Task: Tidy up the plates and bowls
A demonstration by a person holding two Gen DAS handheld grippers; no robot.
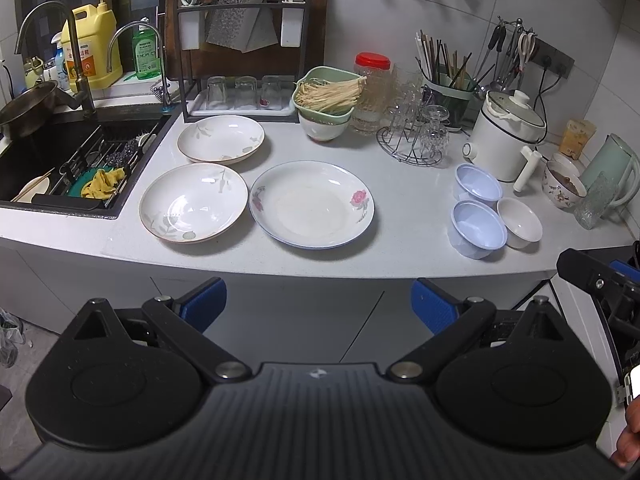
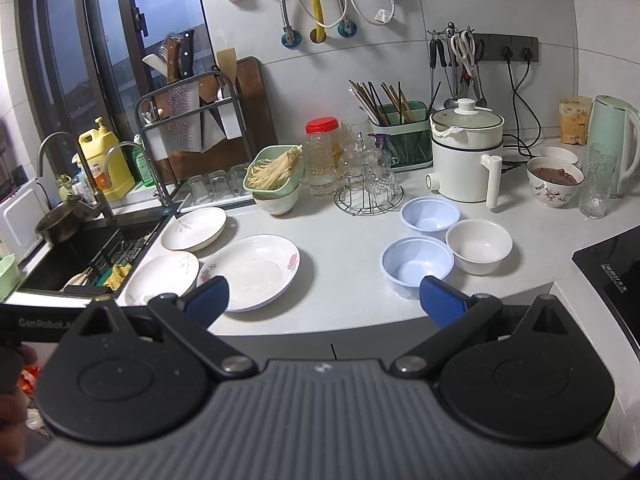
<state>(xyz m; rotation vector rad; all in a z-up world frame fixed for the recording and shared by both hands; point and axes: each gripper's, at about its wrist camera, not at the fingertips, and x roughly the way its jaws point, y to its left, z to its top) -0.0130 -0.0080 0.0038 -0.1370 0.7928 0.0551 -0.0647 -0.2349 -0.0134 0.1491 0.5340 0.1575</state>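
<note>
**Three plates and three bowls lying spread on the worktop, both grippers hanging empty in front of it**

Left wrist view: the left gripper (image 1: 318,300) is hovering before the edge of the white worktop (image 1: 400,248), its blue fingers (image 1: 206,300) standing wide apart and holding nothing. Three shallow plates are sitting near the sink (image 1: 60,160): a rose-patterned plate (image 1: 312,204) with a blue rim, a leaf-patterned plate (image 1: 194,202) just beside it on the left, and a second leaf-patterned plate (image 1: 221,139) behind them. Well apart to the right, two pale blue bowls (image 1: 478,224) are standing one behind the other, with a small white bowl (image 1: 519,222) touching the nearer one. Only this view is showing the yellow cloth (image 1: 105,182) on the sink rack clearly, and part of the right gripper (image 1: 600,284) is cut off at the right border.

Right wrist view: the right gripper (image 2: 324,300) is likewise hanging with its fingers (image 2: 442,300) spread wide and empty. Its left finger is covering part of the rose-patterned plate's (image 2: 256,268) rim, and the near leaf-patterned plate (image 2: 164,276) is partly hidden behind the gripper body. The blue bowls (image 2: 416,264) and the white bowl (image 2: 479,245) are showing closer here. This view alone is showing the black cooktop (image 2: 612,264) at the right edge and the contents of a flowered bowl (image 2: 554,182), dark food too small to identify.
</note>
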